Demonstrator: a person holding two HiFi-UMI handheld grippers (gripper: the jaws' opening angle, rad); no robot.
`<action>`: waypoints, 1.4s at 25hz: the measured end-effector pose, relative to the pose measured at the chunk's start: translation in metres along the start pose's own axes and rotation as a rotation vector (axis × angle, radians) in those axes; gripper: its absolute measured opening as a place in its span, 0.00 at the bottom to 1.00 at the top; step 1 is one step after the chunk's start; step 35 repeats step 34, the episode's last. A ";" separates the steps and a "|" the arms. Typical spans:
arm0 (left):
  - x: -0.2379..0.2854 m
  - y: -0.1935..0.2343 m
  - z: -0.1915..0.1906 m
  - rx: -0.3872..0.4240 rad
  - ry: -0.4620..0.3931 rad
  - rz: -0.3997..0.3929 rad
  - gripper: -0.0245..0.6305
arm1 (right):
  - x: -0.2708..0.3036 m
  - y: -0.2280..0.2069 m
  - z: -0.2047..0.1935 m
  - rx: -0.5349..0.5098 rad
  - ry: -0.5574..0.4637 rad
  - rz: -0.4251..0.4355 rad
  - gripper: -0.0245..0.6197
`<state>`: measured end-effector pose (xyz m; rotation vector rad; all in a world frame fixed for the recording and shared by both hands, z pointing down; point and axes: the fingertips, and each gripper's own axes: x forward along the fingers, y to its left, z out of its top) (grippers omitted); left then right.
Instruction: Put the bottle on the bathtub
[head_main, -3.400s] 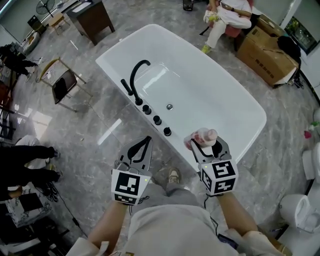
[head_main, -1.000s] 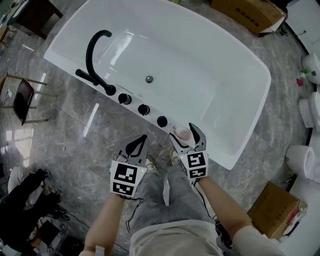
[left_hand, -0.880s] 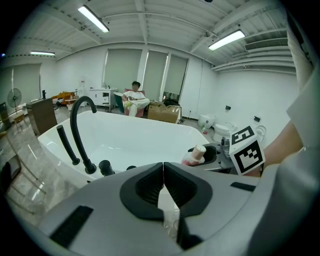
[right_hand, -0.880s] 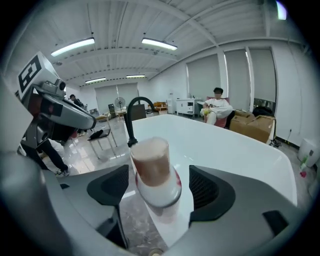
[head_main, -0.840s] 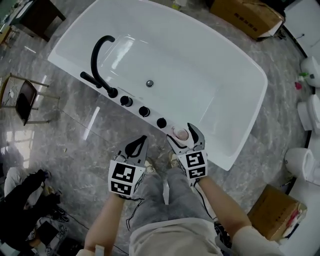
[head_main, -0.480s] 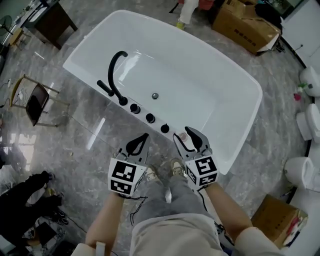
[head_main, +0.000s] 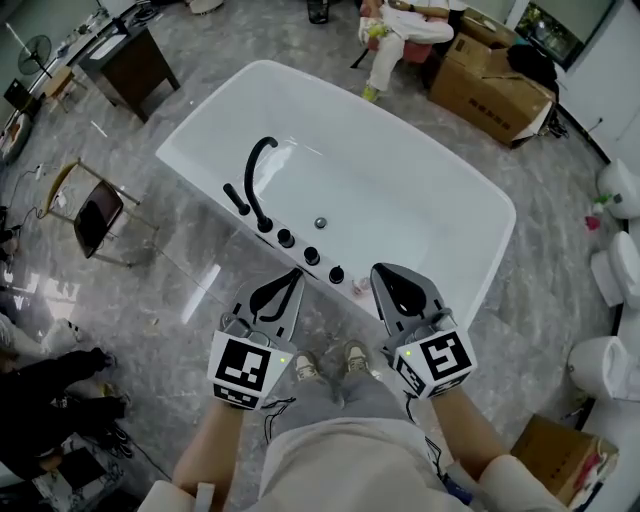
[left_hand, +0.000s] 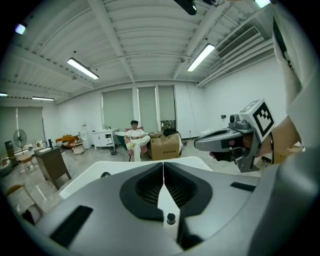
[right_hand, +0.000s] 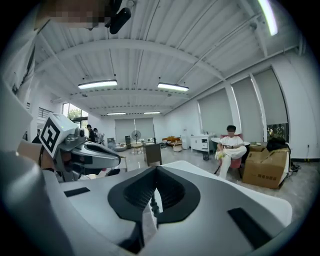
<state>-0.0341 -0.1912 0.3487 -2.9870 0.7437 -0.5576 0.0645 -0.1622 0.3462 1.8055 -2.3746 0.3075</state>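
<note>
The white bathtub (head_main: 400, 185) fills the middle of the head view, standing on a grey marble floor (head_main: 180, 290), and we stand at its near long side. That side carries the fittings, so it has the widest flat ledge and is the natural shelf for something small.

We hold both grippers out in front of us over the near edge. The left gripper (head_main: 295, 273) has its jaws pressed together with nothing between them. It appears to have no part in this job and simply stays out of the way. The right gripper (head_main: 379, 270) has just been closing, and its jaws now meet on nothing at all, so it is empty too. Both gripper views look out level across the room, not down at the ledge. From that we judge both tools are clear of the tub.

The black faucet (head_main: 252, 185) arches over the basin, with three black knobs (head_main: 311, 256) in a row along the ledge beside it.

The bottle (head_main: 358, 288) shows as a small pink shape on that ledge, just beside the last knob and free of either gripper. It seems to stand on its base, though it is too small for us to be sure. We judge the task done.
</note>
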 end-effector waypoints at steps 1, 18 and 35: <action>-0.007 0.001 0.013 -0.013 -0.032 0.010 0.07 | -0.004 0.005 0.012 -0.021 -0.008 0.010 0.08; -0.075 -0.004 0.071 0.029 -0.153 0.109 0.07 | -0.056 0.047 0.081 -0.048 -0.058 0.087 0.08; -0.062 -0.014 0.064 -0.008 -0.133 0.046 0.07 | -0.053 0.041 0.064 -0.081 -0.016 0.064 0.08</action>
